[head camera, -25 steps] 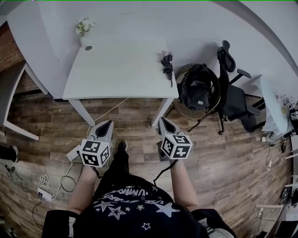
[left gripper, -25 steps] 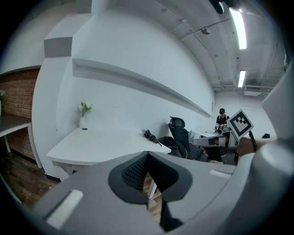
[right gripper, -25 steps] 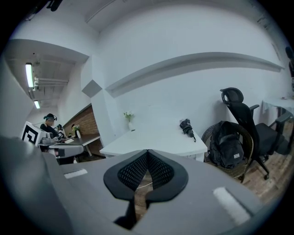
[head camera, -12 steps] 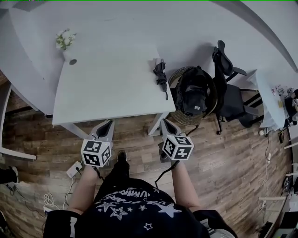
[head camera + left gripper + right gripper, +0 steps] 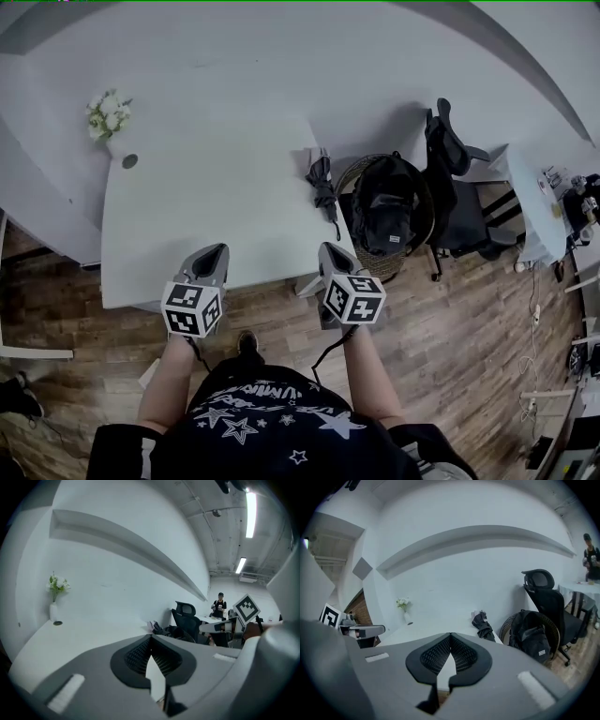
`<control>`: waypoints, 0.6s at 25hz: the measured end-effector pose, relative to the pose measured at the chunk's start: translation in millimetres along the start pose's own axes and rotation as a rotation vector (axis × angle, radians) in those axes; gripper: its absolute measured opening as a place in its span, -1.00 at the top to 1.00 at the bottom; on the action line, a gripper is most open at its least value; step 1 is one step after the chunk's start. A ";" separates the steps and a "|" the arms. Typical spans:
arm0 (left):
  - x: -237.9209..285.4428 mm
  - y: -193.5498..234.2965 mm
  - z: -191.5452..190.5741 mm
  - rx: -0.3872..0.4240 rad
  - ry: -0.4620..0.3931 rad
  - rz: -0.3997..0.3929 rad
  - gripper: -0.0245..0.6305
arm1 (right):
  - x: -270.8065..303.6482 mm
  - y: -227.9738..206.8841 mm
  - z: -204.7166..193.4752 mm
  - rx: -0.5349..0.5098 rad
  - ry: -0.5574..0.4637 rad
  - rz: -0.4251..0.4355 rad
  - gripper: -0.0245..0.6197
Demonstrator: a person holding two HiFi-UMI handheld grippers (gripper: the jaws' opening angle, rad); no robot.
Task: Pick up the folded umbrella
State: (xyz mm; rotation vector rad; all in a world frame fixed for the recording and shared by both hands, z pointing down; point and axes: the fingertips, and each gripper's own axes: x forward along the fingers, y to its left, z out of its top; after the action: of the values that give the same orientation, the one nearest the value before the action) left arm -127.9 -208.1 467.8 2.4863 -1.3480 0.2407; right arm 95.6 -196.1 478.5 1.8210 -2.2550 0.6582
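From the head view, the person stands at the near edge of a white table [image 5: 206,206] with one gripper in each hand. The left gripper [image 5: 212,253] and the right gripper [image 5: 330,249] both reach just over this edge and point to 12 o'clock. The folded umbrella [image 5: 323,187] lies flat on the table by its right edge, at 12 o'clock from the right gripper and at about 2 o'clock from the left one, apart from both. At 3 o'clock from the umbrella stands a woven basket [image 5: 349,178] on the floor with a black backpack [image 5: 384,202] in it, and beyond that an office chair [image 5: 450,169]. A small vase with flowers [image 5: 110,120] stands at the far left of the table, at about 10 o'clock.

In the left gripper view the jaws are pressed together with nothing between them. The dark umbrella [image 5: 159,630] shows just above the tips, at about 1 o'clock.

In the right gripper view the jaws also meet tip to tip and pinch nothing. The umbrella [image 5: 483,626] lies on the table at 1 o'clock, the backpack [image 5: 529,637] further right at 3 o'clock.
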 end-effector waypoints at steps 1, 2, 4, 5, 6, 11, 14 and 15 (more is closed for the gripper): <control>8.1 5.4 3.7 0.001 -0.001 -0.009 0.92 | 7.5 -1.8 3.3 0.001 0.000 -0.013 0.87; 16.1 10.5 7.0 0.002 0.000 -0.019 0.92 | 14.5 -4.3 6.7 0.002 -0.001 -0.029 0.87; 31.3 19.5 12.7 0.005 0.001 -0.036 0.92 | 27.2 -10.4 13.4 -0.005 -0.002 -0.067 0.87; 38.2 23.4 15.4 0.005 0.002 -0.042 0.92 | 32.9 -13.8 16.3 -0.008 -0.002 -0.085 0.87; 44.7 26.8 17.8 0.005 0.002 -0.047 0.92 | 38.0 -17.1 18.9 -0.008 -0.001 -0.099 0.87; 72.5 37.7 22.0 0.006 0.012 -0.081 0.92 | 59.3 -30.7 23.1 0.020 0.007 -0.145 0.87; 85.8 40.5 21.9 0.008 0.025 -0.094 0.92 | 66.2 -37.6 21.6 0.025 0.019 -0.164 0.87; 90.0 40.2 21.6 0.007 0.030 -0.097 0.92 | 67.2 -40.7 21.2 0.024 0.025 -0.171 0.87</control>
State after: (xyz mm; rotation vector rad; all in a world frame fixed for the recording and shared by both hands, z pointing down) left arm -112.5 -307.0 480.7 2.5353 -1.2125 0.2593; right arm 121.5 -271.3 495.8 1.9777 -2.0544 0.6758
